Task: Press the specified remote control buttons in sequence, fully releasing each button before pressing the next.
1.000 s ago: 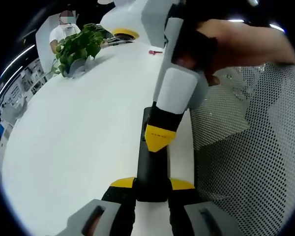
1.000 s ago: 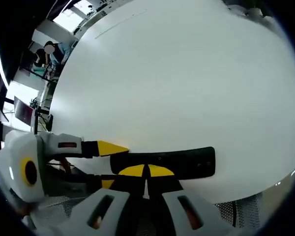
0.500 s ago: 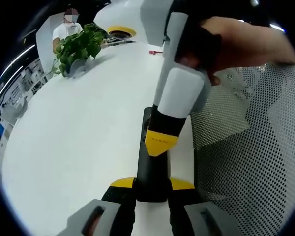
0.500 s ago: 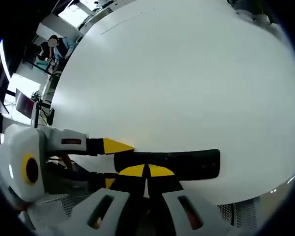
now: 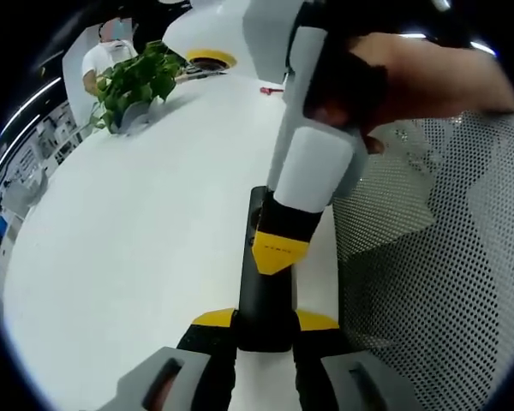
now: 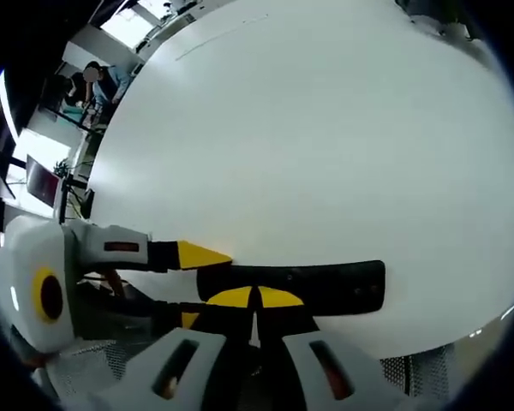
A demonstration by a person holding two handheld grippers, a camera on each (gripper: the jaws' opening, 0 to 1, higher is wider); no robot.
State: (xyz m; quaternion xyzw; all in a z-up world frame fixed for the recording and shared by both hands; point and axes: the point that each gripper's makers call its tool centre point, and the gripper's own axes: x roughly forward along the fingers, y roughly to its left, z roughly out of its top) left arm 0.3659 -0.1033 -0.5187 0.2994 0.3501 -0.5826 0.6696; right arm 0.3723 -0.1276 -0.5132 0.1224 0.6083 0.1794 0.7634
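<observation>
Lying flat on the white tabletop (image 5: 137, 240), long and black: the remote control (image 5: 265, 282), near end pinched between the yellow-tipped fingers (image 5: 212, 318) of the left gripper (image 5: 265, 322), body running straight ahead from them. Closing snugly on both long sides of the remote, steadying it against the tabletop. Coming in over it from above and slightly to the right: the right gripper (image 5: 278, 255), held by a hand (image 5: 394, 77), its yellow tips brought together into one blunt point, gripping nothing, resting on or just above the middle of the remote; actual contact impossible to confirm from the left gripper view. Showing in the right gripper view: the remote (image 6: 325, 287) lying crosswise just ahead of the closed yellow tips (image 6: 257, 298), small buttons faintly visible toward its right end, and the left gripper (image 6: 197, 255) reaching in from the left to the remote's end. Probably handling as a light, rigid plastic bar, smooth and liable to skate or tip on the slick surface under an off-centre push; best held by the long edges near one end, leaving the buttons uncovered, with presses going straight down. Standing well beyond the fingers, at the far side: a leafy green plant (image 5: 137, 81) and a small red object (image 5: 271, 89).
</observation>
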